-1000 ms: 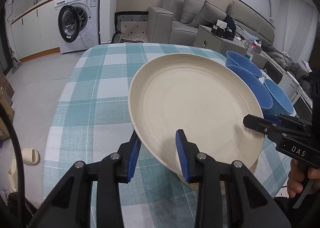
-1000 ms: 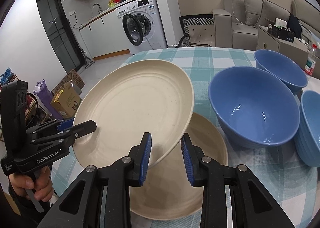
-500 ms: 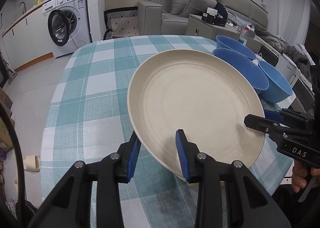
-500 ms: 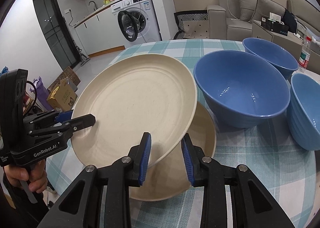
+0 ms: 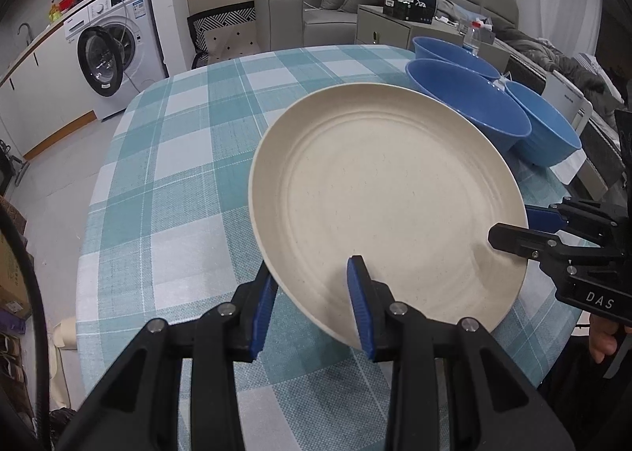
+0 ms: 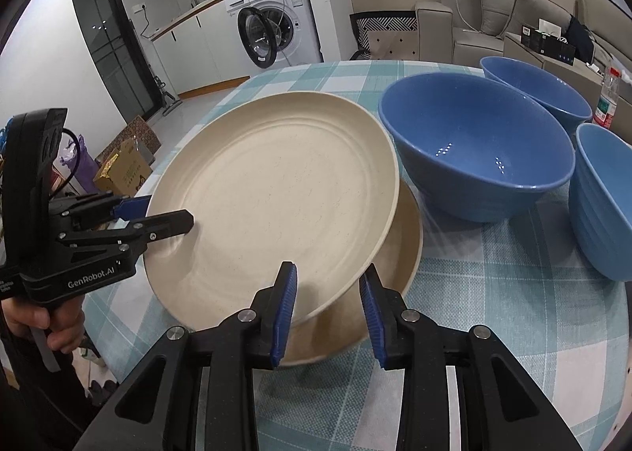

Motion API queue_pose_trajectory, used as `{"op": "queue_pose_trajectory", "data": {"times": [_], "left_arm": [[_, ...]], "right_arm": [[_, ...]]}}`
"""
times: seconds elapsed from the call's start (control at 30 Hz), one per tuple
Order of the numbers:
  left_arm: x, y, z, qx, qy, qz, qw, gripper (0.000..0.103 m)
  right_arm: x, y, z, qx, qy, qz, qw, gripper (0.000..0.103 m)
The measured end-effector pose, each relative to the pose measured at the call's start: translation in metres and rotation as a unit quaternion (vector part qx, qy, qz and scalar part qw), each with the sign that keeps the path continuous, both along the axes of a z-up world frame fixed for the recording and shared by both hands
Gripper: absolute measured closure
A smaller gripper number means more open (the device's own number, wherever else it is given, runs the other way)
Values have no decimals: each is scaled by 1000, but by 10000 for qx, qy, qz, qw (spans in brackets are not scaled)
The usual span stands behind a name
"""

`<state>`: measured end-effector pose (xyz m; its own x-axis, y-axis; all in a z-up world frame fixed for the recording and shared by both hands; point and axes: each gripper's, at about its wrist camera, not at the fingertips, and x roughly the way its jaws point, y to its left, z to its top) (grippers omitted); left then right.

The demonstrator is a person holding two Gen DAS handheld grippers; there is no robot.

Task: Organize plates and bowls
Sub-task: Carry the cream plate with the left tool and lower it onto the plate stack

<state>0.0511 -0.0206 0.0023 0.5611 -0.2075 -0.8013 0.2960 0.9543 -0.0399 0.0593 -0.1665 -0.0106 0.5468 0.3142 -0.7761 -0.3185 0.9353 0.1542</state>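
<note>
Two claws carry one cream plate over another

The left gripper [image 5: 312, 306] pinches the near rim of the upper plate [image 5: 389, 198], one finger above and one beneath. The right gripper [image 6: 328, 308] also straddles that rim (whether its pads press, I cannot tell). The plate is tilted just above a lower plate [image 6: 371, 316] on the checked tablecloth [image 5: 173, 190]; right of the claws stand three blue bowls [image 6: 478, 158].
</note>
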Motion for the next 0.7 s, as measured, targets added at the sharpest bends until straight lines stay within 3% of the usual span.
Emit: {"op": "queue_pose_trajectory", "data": {"times": [0.7], "left_arm": [[-1,-10,-13,218,182,-121,9995,66]], "right_arm": [[-5,6,-9,-455,-180,91,9988,66]]}}
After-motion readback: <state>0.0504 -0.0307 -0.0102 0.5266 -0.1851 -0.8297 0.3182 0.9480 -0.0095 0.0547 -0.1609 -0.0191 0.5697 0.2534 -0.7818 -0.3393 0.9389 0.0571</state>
